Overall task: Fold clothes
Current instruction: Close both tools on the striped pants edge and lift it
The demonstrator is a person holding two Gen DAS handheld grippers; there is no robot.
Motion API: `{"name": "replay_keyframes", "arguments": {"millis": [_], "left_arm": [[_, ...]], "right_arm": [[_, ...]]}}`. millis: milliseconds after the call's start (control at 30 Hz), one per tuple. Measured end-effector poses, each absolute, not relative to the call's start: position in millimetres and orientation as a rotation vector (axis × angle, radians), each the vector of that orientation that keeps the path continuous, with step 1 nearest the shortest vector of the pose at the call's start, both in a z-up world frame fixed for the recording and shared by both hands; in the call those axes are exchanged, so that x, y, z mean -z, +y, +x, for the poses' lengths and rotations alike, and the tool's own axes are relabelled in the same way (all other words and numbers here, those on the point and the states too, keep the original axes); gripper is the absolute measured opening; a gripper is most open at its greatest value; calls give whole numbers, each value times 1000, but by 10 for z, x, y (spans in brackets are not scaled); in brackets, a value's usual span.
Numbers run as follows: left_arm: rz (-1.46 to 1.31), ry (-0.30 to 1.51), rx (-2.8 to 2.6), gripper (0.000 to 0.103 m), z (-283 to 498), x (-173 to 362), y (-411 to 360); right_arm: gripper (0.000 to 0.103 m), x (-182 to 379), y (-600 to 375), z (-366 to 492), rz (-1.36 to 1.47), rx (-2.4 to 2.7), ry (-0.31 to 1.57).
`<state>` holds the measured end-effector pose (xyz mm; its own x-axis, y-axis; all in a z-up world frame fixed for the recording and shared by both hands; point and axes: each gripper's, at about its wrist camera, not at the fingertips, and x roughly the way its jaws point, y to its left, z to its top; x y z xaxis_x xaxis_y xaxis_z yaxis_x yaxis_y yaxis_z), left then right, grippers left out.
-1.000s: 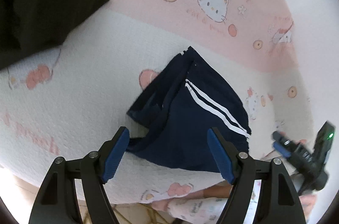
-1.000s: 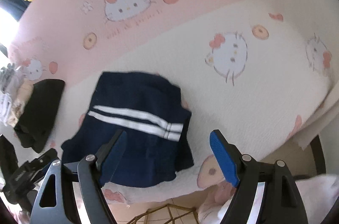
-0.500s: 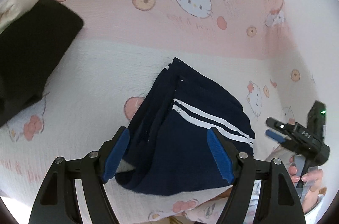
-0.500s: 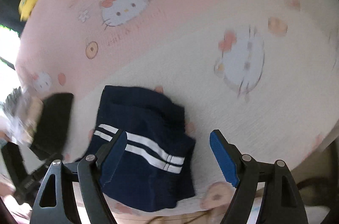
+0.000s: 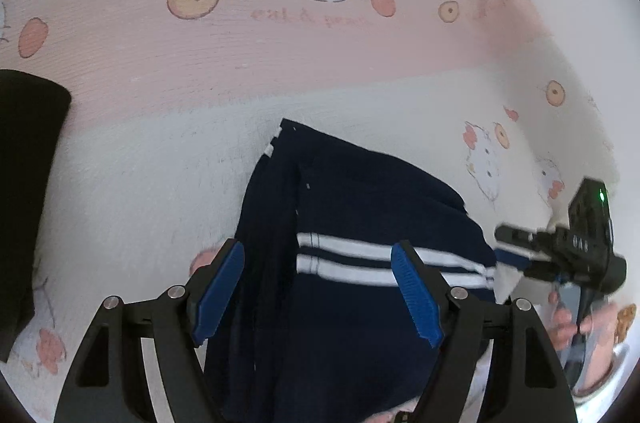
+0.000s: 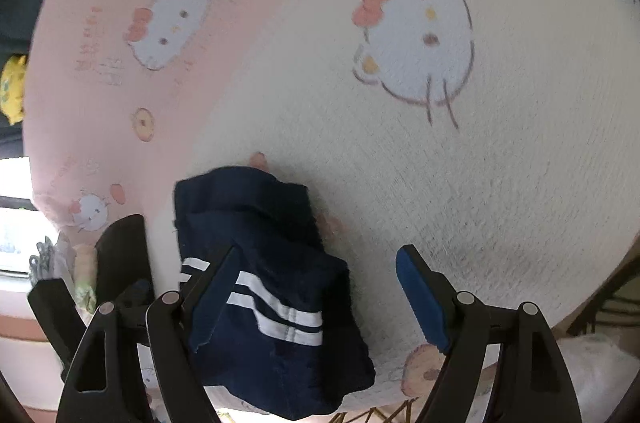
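Pink and cream bedding [image 5: 132,159] printed with cartoon cat faces, round orange fruits and small flowers covers the whole work surface, the pink band lying farther away and the cream band nearer. On the cream part, close to the near edge, rests a pair of navy shorts [image 5: 360,215], folded into a thick, uneven bundle; two parallel white stripes run across the top layer, and several dark layers show stacked along the side toward the left gripper's left finger, with a rumpled fold at the far end. In the right wrist view the same shorts [image 6: 272,287] sag a little over the bed's near edge. The left gripper [image 5: 318,289] hovers above the shorts with its blue-padded fingers spread wide, nothing clamped between them, though the garment lies under the gap. The right gripper [image 6: 316,293] is likewise spread wide and empty, its left finger over the striped part and its right finger over bare cream bedding. From the left wrist view the right gripper's black body with a green light [image 5: 576,243] appears just past the shorts' striped end. A black folded garment [image 5: 24,191] lies well apart on the left, beside a small heap of pale clothes [image 6: 68,271].
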<state>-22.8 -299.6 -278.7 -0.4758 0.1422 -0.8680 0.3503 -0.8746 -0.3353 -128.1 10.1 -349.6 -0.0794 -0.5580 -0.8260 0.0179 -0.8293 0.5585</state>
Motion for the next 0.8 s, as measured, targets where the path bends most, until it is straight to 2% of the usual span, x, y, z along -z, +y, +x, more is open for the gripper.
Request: {"name": "replay_keyframes", "arguments": {"millis": [267,300,333,367,467,500,533,567,667,800], "left_arm": [[1615,720,2463,75,-514,2971,-3008],[1607,722,2474,75,-523,2964,-2990],[1589,720,2496,75,-530,2945,-2968],[1588,730,2507,75,-539,2945,-2957],[1591,770,2530,74,-563,2961,-2941],[1594,806,2530,70,-567,2982,-2954],[1598,843,2530,58,-571,3004,-2967],[1601,880,2529,57,-575,3026,-2981],[1623,906,2483,57,-614,3099,-3035],[1631,926,2475,57,-654,3122,-3046]], "right_arm": [[79,3460,4,-1220,1805,1935,-542],[77,3471,10,-1216,1813,1931,-542],[64,3488,20,-1214,1823,1925,-548],[58,3513,37,-1218,1837,1915,-562],[56,3537,88,-1207,1844,1893,-613],[56,3519,98,-1193,1833,1889,-624],[56,3511,101,-1186,1819,1879,-640],[56,3510,101,-1182,1808,1861,-660],[56,3532,78,-1172,1791,1827,-696],[56,3571,3,-1183,1805,1843,-641]]}}
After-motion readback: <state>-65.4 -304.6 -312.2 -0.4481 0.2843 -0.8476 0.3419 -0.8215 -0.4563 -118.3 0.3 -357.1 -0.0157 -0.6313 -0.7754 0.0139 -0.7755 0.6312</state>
